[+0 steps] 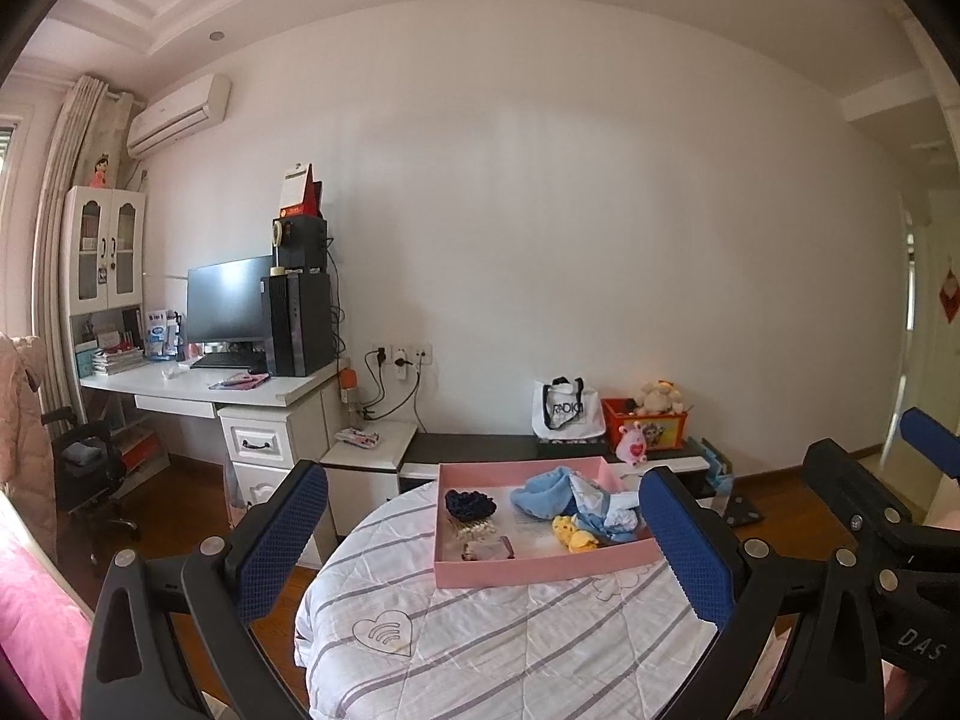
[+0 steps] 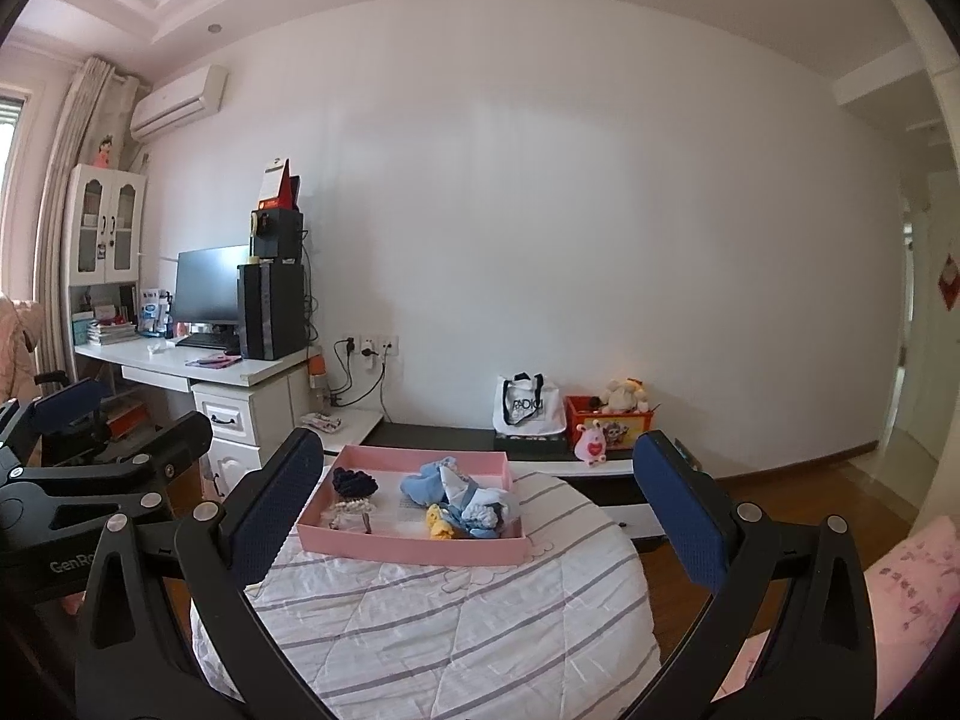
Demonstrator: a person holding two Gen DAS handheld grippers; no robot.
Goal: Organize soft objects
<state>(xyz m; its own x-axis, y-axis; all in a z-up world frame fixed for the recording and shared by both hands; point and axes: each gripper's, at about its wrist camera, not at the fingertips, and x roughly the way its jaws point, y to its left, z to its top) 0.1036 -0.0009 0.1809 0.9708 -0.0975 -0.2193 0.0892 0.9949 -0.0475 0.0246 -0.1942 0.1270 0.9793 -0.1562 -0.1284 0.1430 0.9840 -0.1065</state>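
A pink tray (image 1: 528,570) (image 2: 414,549) sits at the far end of a striped quilt (image 1: 480,642) (image 2: 420,618). It holds a dark blue scrunchie (image 1: 471,503) (image 2: 355,480), a light blue cloth pile (image 1: 570,501) (image 2: 462,495), a small yellow item (image 1: 573,531) (image 2: 439,524) and pearl hair pieces (image 1: 474,531) (image 2: 353,507). My left gripper (image 1: 486,534) is open and empty, short of the tray. My right gripper (image 2: 480,510) is open and empty, also short of the tray.
A low black-and-white bench (image 1: 480,450) behind the bed carries a white tote bag (image 1: 567,408), a red box with plush toys (image 1: 645,420) and a pink plush (image 1: 630,447). A white desk (image 1: 210,390) with a monitor and computer tower stands left. Wooden floor surrounds the bed.
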